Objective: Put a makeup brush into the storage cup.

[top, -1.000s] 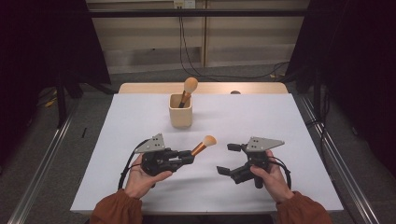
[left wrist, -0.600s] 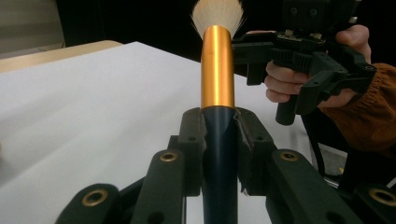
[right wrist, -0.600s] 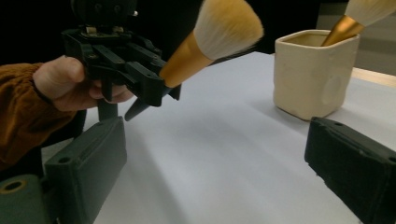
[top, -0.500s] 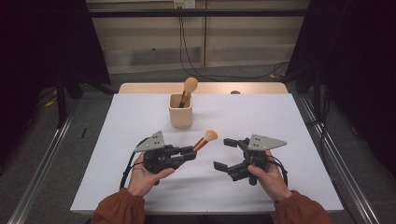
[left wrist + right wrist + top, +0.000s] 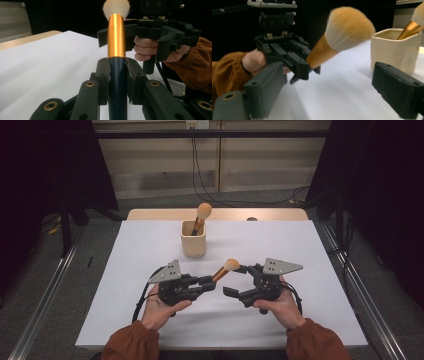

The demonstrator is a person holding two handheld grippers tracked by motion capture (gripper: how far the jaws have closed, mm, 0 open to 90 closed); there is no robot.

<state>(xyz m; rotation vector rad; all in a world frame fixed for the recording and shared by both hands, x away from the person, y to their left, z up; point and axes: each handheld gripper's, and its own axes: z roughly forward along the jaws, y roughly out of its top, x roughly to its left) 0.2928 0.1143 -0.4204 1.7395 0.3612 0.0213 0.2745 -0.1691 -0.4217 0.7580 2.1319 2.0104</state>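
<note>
While the left gripper (image 5: 209,283) clamps the dark handle of a makeup brush (image 5: 225,269), its bristle head points toward the right gripper (image 5: 235,280), likely for a handover. That gripper's jaws, wide apart with nothing between them, have just been closing. A second brush (image 5: 201,217) stands in the cup (image 5: 193,242) behind.

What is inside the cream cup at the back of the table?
The cream cup holds one makeup brush, its bristle head and gold ferrule above the rim. The cup wall hides its handle and the bottom.
</note>
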